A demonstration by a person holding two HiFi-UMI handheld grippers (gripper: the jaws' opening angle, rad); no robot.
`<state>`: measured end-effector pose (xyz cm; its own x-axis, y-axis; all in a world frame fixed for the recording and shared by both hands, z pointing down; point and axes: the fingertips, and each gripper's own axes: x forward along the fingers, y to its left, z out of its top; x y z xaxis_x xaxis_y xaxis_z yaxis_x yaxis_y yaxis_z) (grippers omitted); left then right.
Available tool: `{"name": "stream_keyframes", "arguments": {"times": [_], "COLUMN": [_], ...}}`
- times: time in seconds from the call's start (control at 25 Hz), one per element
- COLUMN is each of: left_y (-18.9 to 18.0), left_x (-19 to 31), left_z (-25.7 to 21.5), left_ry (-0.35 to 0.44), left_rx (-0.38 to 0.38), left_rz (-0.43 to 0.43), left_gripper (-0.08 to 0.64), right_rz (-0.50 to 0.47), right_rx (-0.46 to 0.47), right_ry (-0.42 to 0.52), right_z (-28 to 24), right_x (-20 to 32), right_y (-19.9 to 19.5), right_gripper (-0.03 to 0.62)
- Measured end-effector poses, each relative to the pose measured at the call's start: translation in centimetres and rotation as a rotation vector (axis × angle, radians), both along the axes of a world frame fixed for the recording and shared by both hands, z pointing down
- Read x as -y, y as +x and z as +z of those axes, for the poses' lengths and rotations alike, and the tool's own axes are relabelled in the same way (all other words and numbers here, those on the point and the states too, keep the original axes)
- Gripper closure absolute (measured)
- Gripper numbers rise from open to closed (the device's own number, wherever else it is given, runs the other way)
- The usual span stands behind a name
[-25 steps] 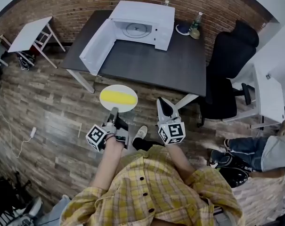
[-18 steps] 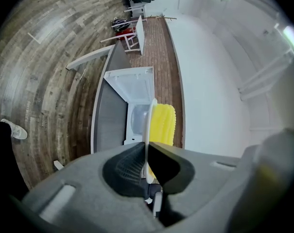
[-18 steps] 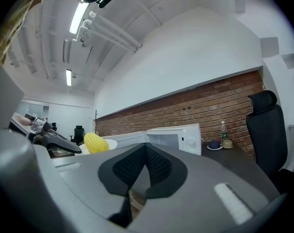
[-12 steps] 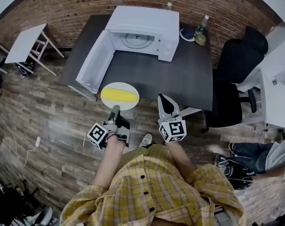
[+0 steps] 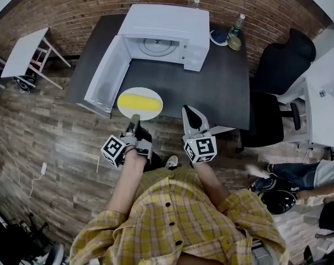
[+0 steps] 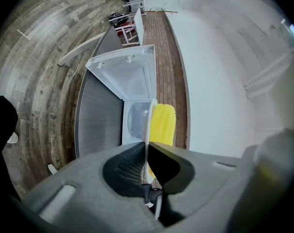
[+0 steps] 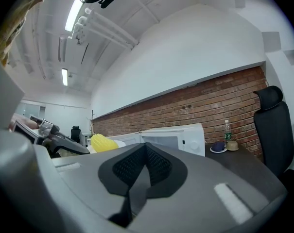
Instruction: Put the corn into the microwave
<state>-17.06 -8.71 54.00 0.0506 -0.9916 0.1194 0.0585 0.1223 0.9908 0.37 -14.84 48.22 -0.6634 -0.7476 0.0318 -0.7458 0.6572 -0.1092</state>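
A yellow corn cob (image 5: 139, 101) lies on a white plate (image 5: 126, 111). My left gripper (image 5: 134, 119) is shut on the plate's near rim and holds it level over the front edge of the dark table (image 5: 211, 87). In the left gripper view the plate (image 6: 148, 125) runs edge-on between the pads with the corn (image 6: 163, 125) beside it. The white microwave (image 5: 165, 35) stands at the table's back, its door (image 5: 107, 74) swung open to the left, its glass turntable (image 5: 157, 47) bare. My right gripper (image 5: 190, 117) is shut and holds nothing, right of the plate.
A plastic bottle (image 5: 234, 26) and a small dish with a cup (image 5: 216, 37) stand at the table's back right. A black office chair (image 5: 280, 81) is to the right, a white side table (image 5: 22, 52) to the left. Another person's legs (image 5: 299, 175) show at far right.
Both grippers and the plate with the corn have moved forward, from over the wooden floor to the table's front edge. The microwave now lies closer.
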Motion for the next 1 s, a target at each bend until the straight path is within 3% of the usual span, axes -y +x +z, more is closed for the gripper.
{"name": "stream_keyframes", "arguments": {"times": [1.0], "left_y": [-3.1], "left_x": [12.0], "left_z": [1.9], "left_ry": [-0.031], "left_rx": [-0.01], "left_rz": [0.087], "left_gripper": [0.541], "right_rz": [0.103], "right_rx": [-0.059], "right_ry": [-0.018], "right_z": [0.7], "right_x": [8.7], "right_y": [-2.0], "right_gripper": [0.591]}}
